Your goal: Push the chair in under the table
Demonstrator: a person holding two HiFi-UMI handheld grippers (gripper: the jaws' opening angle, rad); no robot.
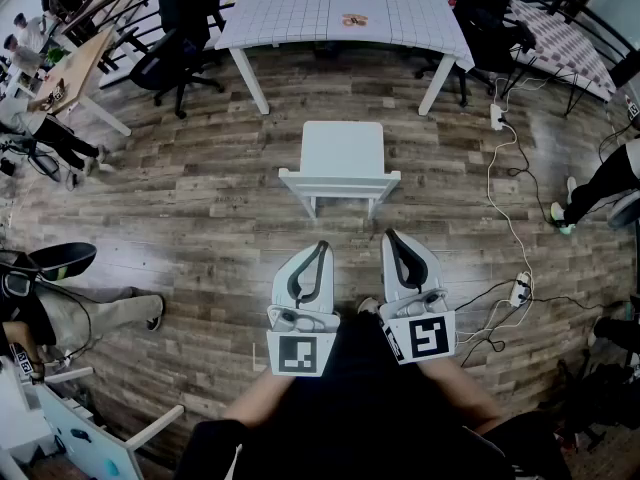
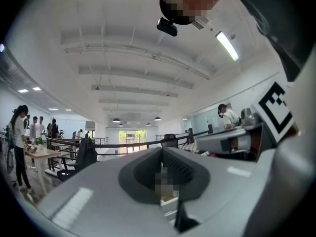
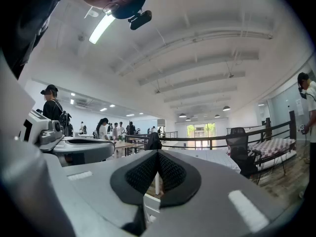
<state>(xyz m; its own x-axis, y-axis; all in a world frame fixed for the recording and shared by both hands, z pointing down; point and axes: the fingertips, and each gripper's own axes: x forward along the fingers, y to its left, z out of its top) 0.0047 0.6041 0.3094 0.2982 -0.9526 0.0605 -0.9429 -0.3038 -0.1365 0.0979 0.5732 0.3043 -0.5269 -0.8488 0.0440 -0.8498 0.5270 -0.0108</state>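
A white chair (image 1: 342,160) stands on the wood floor, its backrest toward me and its seat facing the white table (image 1: 300,13) farther off. A gap of floor lies between chair and table. My left gripper (image 1: 321,245) and right gripper (image 1: 390,235) are held level side by side just short of the backrest, apart from it. Both are shut with nothing between the jaws. In the left gripper view the left gripper (image 2: 165,158) shows closed pads. The right gripper (image 3: 157,156) in its own view does too, with the white tabletop (image 3: 212,158) beyond it.
Black office chairs (image 1: 185,28) stand left of the table and another (image 1: 490,28) at its right. A white cable and power strips (image 1: 519,288) trail over the floor at the right. A seated person's legs (image 1: 95,313) are at the left, another person's leg (image 1: 600,188) at the right.
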